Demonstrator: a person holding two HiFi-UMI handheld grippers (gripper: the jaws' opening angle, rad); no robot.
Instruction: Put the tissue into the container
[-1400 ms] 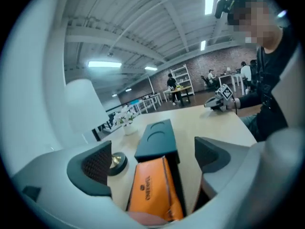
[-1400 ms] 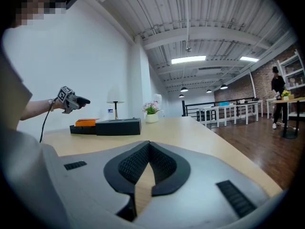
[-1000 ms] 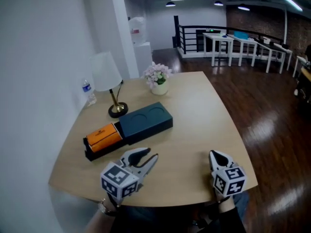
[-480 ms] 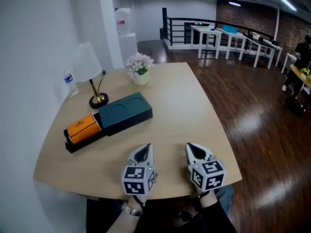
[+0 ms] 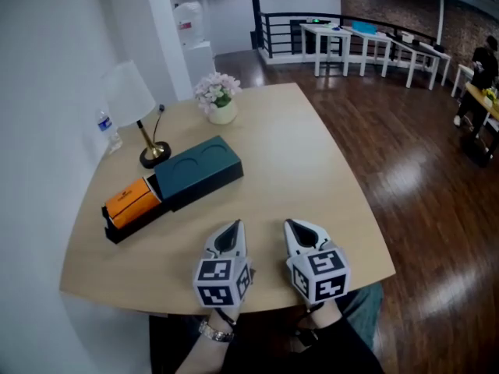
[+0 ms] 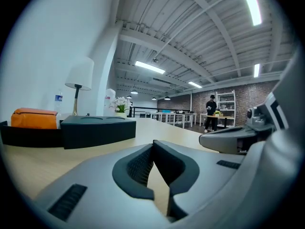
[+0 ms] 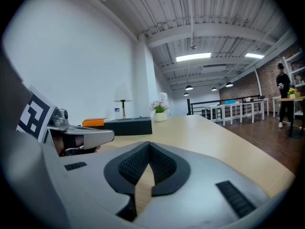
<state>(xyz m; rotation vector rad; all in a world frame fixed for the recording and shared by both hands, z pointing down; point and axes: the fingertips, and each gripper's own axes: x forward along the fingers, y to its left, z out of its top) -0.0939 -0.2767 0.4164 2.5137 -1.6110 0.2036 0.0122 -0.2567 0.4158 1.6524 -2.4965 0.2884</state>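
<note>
Together near the table's (image 5: 304, 154) front edge, the left tool (image 5: 231, 229) and right tool (image 5: 299, 227) are both shut, empty; bare top ahead. One orange tissue pack (image 5: 131, 202) sits at one dark container's (image 5: 196, 170) left end.

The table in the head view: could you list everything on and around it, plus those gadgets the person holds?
table: one, light wood, centre of the view.
dark teal box: one, left part of the table.
orange pack: one, at the box's left end.
lamp: one, white shade, brass foot, behind the box.
water bottle: one, clear, by the wall, left of the lamp.
flower pot: one, white with pale blooms, far edge.
white tables: several, far end of the room.
left gripper: one, grey, shut, empty, near edge.
right gripper: one, grey, shut, empty, beside it.
</note>
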